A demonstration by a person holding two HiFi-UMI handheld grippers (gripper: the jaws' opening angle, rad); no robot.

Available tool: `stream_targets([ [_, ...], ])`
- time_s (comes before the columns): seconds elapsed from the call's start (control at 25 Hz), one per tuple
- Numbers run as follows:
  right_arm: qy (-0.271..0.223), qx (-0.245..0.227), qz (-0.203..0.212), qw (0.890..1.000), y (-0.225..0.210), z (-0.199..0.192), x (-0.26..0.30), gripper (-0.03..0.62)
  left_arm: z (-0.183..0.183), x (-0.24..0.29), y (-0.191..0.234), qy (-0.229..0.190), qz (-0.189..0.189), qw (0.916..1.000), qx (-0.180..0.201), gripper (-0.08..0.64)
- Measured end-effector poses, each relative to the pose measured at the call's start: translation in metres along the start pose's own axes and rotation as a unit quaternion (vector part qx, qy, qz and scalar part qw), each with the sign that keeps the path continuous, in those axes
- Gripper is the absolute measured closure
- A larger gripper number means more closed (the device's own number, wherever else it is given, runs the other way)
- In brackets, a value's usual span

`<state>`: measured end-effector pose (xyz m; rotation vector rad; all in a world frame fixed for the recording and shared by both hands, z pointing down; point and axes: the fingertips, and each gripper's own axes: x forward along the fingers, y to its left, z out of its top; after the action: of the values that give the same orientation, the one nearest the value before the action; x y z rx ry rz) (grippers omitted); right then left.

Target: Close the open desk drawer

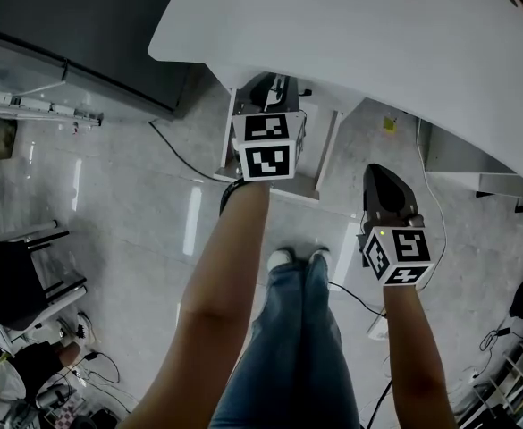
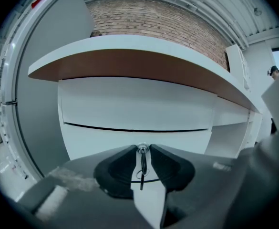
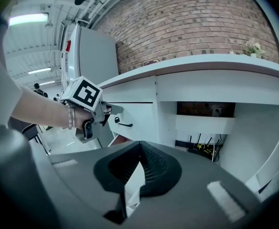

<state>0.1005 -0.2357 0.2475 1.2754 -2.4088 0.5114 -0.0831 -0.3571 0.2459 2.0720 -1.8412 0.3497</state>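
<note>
While the left gripper (image 2: 142,150) points straight at the white drawer front (image 2: 106,140), its jaws stand released, a narrow gap between them. The lock's key (image 2: 143,166) shows in that gap. Whether the pads touch the key I cannot tell, though nothing looks gripped.

In the left gripper view the front lies dead ahead at twelve o'clock, just beyond the tips, under the curved desk top (image 2: 144,63). Its long axis runs from nine to three o'clock, square across the line of the jaws. In my judgement the coming push should run along that twelve o'clock line, so that the drawer slides in straight and does not skew.

In the head view the right gripper (image 1: 380,181) hangs at about four o'clock from the left one, well apart from the drawer. Its jaws are clenched together on nothing. The left hand is plainly the nearer, and I judge the push to be its job.
</note>
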Motion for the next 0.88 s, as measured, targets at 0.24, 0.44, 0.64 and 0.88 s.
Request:
stream_targets([
  [0.24, 0.002, 0.009, -0.011, 1.000, 0.001, -0.006, -0.004, 0.594, 0.002, 0.010, 0.001, 0.005, -0.004, 1.0000, 0.004, 0.457],
  [0.44, 0.004, 0.019, -0.019, 1.000, 0.002, -0.013, -0.007, 0.594, 0.004, 0.012, 0.002, 0.001, -0.005, 0.9999, 0.011, 0.459],
  [0.64, -0.001, 0.029, -0.016, 0.999, 0.002, -0.014, -0.005, 0.595, 0.004, 0.012, -0.001, 0.008, -0.006, 0.9996, 0.025, 0.451],
  [0.88, 0.010, 0.025, 0.003, 1.000, -0.002, -0.015, -0.005, 0.594, -0.003, -0.002, -0.008, 0.010, -0.019, 0.9998, 0.000, 0.439],
])
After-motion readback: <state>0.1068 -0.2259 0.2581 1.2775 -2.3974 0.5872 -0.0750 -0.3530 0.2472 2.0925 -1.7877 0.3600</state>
